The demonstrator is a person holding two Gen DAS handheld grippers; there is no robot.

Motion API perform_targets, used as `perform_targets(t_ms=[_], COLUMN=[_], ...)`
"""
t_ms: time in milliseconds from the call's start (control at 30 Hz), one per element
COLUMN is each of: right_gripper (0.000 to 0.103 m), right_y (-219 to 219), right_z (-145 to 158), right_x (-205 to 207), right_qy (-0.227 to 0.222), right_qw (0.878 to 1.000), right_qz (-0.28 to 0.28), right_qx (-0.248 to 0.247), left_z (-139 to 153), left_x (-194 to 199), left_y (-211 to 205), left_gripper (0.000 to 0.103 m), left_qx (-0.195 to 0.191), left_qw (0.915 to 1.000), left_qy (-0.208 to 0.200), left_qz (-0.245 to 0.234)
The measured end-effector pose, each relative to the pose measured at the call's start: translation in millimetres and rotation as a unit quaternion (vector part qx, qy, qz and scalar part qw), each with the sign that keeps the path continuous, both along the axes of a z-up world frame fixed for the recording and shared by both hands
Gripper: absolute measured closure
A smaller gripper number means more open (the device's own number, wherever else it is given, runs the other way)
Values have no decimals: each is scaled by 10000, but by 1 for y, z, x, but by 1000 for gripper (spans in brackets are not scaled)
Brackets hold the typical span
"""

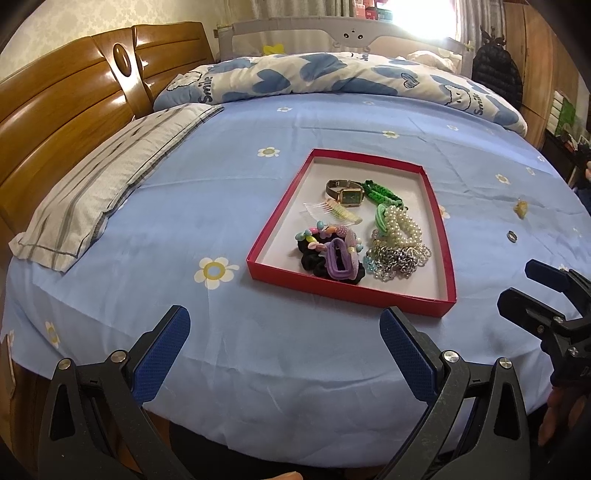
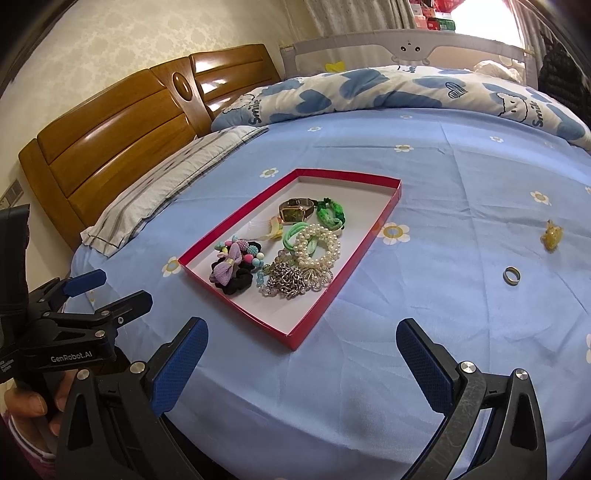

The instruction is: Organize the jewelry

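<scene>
While hovering low over the near edge of the bed, left gripper (image 1: pixel 284 354) with jaws spread wide and nothing between them; right gripper (image 2: pixel 301 363) the same, released and empty. Straight ahead at twelve o'clock of the left gripper, a shallow red box (image 1: pixel 275 225) lying flat on the blue flowered sheet (image 1: pixel 221 177). Inside the box, gathered toward its right half: a square green-faced watch (image 1: pixel 349 195), a green braided bracelet (image 1: pixel 380 194) touching it, a clear hair comb (image 1: pixel 332 214), a pearl bracelet (image 1: pixel 400 227), a silver chain (image 1: pixel 404 258) and a black scrunchie with a purple bow (image 1: pixel 338 258). Outside the box, at about two o'clock of the right gripper, a metal ring (image 2: pixel 511 276) alone on the sheet, and farther at one o'clock a small yellow trinket (image 2: pixel 552 236), kind not clear. Nothing lying between the right gripper and the ring. At ten o'clock a striped pillow (image 1: pixel 107 188) against a wooden headboard (image 1: pixel 66 110); at twelve o'clock far behind, a bunched quilt with blue hearts (image 1: pixel 314 74), a grey bed rail (image 1: pixel 354 35) and a very bright window. Pale patterned wallpaper on the left wall.
</scene>
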State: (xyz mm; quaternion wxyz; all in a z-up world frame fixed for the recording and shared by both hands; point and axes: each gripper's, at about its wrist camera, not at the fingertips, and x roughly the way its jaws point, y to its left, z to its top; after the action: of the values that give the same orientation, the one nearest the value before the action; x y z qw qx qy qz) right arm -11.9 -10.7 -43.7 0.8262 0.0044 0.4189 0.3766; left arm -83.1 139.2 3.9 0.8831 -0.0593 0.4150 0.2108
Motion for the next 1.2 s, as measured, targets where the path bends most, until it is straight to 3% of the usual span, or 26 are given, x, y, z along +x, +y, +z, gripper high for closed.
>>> perform_targets(t_ms=[1200], right_gripper=[0], right_y=[1], right_z=[0], right_x=[-1], right_qy=[11], right_qw=[10000], right_qz=[16], right_qx=[12], left_z=[-2], left_x=[1], left_y=[-3], left_gripper=[0], left_qx=[-5], left_qw=[10000], left_qy=[21], left_qz=[-79])
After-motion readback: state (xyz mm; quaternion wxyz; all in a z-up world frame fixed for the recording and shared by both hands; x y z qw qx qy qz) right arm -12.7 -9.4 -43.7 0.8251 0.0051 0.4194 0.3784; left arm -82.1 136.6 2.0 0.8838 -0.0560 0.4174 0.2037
